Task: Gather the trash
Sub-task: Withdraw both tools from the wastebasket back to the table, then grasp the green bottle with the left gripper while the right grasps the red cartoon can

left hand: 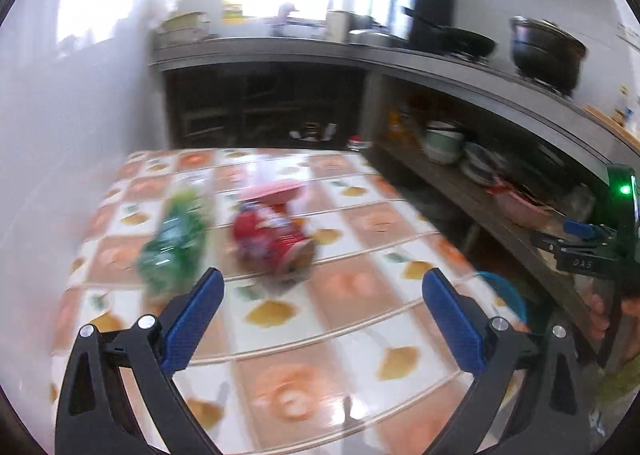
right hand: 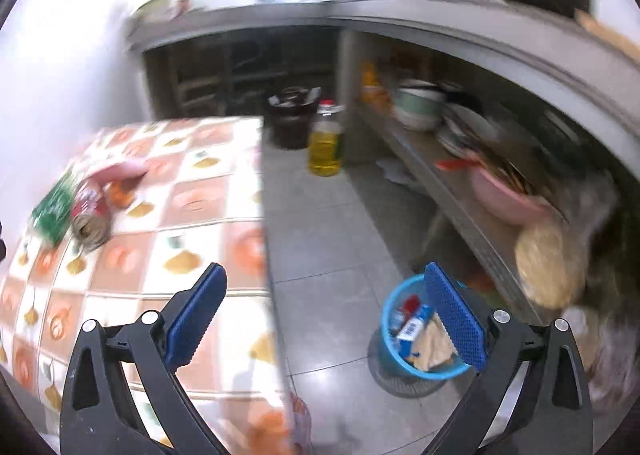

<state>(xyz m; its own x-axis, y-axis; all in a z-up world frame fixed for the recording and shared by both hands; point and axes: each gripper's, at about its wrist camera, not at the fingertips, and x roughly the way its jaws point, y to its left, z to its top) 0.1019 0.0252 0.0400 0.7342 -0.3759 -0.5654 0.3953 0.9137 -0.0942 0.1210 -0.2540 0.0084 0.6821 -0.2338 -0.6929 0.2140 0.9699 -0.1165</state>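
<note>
Left gripper (left hand: 322, 287), lower frame of the left wrist view: blue pads spread wide, nothing between them. Below and beyond it, a table (left hand: 360, 339) under a glossy cloth checked in orange and white. Mid-frame on the cloth, heavily blurred: a green wrapper or bottle (left hand: 174, 239) at centre left, a red can (left hand: 272, 239) on its side just right of it, a pink item (left hand: 276, 189) behind the can. At the right edge the other gripper's black body shows with a green light. Upper frame: grey counter (left hand: 400, 55) carrying a dark wok (left hand: 466, 41) and a black pot (left hand: 546, 49).

Right wrist view: right gripper (right hand: 324, 287) fills the lower frame, jaws likewise wide apart and empty. Table edge runs down the middle; the green wrapper (right hand: 54, 211) and the red can (right hand: 90, 217), open end toward the camera, lie touching at far left. Lower right, on the grey tiled floor (right hand: 320, 247), stands a blue bin (right hand: 416, 335) partly hidden by the right pad, with cartons and paper inside. Farther back, a bottle of yellow oil (right hand: 326, 143) beside a dark bucket (right hand: 292, 119).
</note>
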